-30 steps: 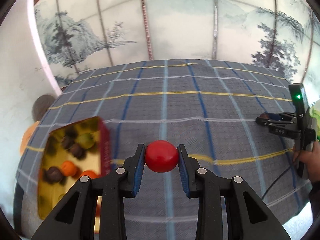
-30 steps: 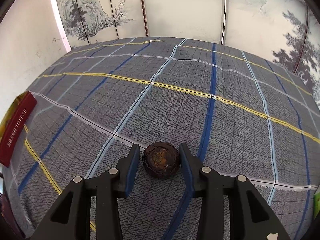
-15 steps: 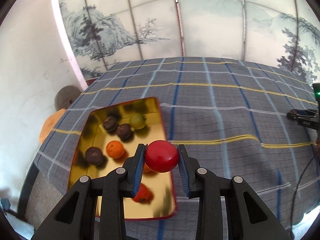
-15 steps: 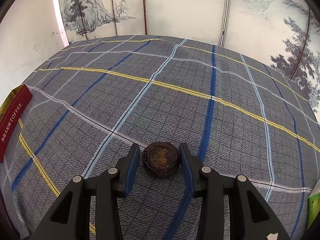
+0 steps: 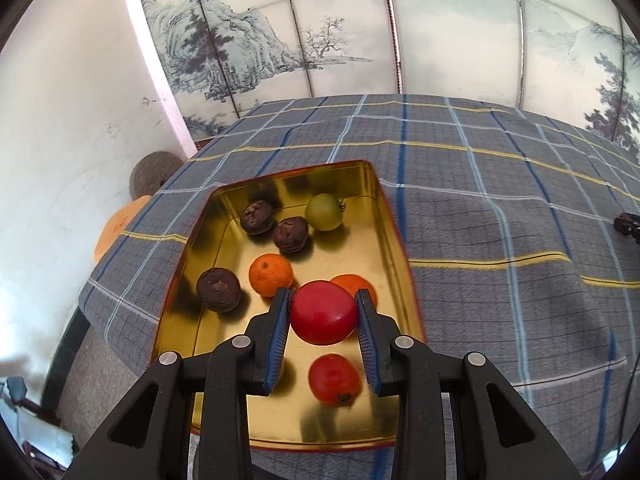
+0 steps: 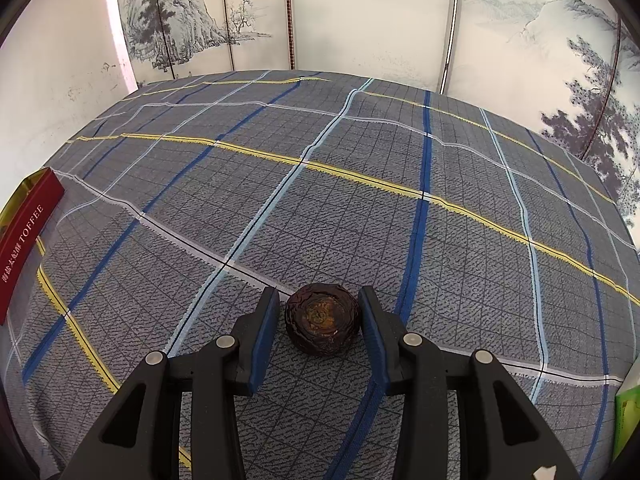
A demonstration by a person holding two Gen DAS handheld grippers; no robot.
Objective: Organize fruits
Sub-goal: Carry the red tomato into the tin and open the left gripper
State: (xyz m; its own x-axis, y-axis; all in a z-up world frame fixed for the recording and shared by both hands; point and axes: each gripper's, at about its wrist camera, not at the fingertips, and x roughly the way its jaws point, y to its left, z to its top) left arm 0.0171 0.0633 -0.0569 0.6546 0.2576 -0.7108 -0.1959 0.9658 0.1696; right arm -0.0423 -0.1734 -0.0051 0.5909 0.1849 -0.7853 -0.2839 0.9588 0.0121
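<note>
Your left tool [image 5: 323, 310] pinches a smooth red fruit [image 5: 323, 313] between its blue pads, hanging over the near half of the open gold tin [image 5: 390, 248], which sits at the left edge of the desk under a plaid cloth [image 5: 500, 280]. Let go from this height and the red fruit will likely land on the tomato-like fruit [image 5: 334, 378] directly beneath, or knock the two oranges [image 5: 271, 274] just beyond the fingertips; it looks round and slick enough to roll on the polished floor. The clearest bare patch lies to the left of the tool, between the near dark fruit [image 5: 219, 289] and the tin's front wall. Two more dark fruits [image 5: 291, 234] and a green one [image 5: 324, 212] crowd the far end. The tin's walls leave little room to dip in sideways, and its left side sits close to where the cloth drops off the desk.

Your right tool [image 6: 320, 316] brackets a wrinkled dark fruit [image 6: 322, 319] resting on the cloth. The right pad appears to touch it while a sliver of gap shows on the left, so you cannot tell whether the grip is firm; lift too soon and it may slip out. Around it the cloth lies open on every side, with the tin's red wall [image 6: 28, 248] well apart at far left.
</note>
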